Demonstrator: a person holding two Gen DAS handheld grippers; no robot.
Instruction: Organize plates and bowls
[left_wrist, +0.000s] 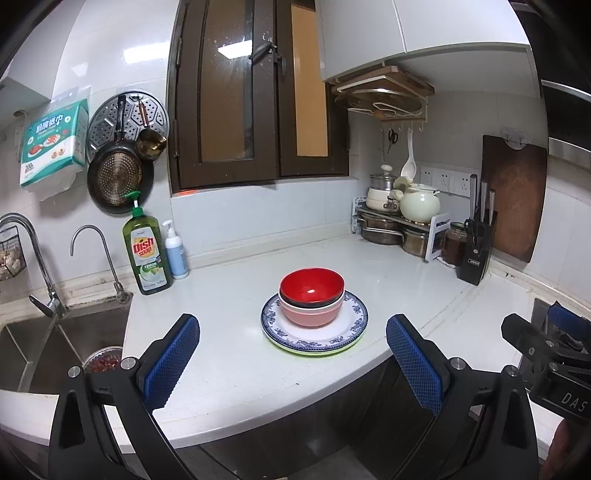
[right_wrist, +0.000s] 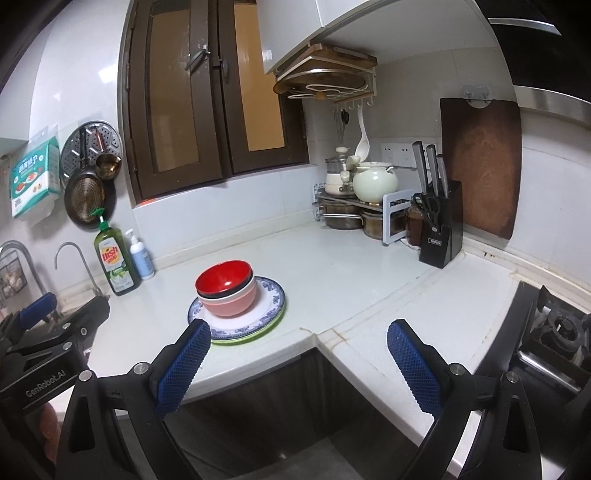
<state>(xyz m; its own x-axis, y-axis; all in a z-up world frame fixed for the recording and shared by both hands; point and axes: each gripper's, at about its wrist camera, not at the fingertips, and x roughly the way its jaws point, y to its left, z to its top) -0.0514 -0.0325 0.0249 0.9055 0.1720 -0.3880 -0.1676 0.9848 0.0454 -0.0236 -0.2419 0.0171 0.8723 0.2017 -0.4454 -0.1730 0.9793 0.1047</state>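
Note:
A red-lined black bowl sits nested in a pink bowl. Both stand on a blue-patterned white plate, which lies on a green plate on the white counter. The same stack shows in the right wrist view: red bowl, pink bowl, patterned plate, green plate. My left gripper is open and empty, held back just short of the stack. My right gripper is open and empty, to the right of the stack near the counter's front edge.
A sink with taps lies left. Dish soap and a pump bottle stand by the wall. Pots on a rack, a knife block and a cutting board fill the back right corner. A stove is at right.

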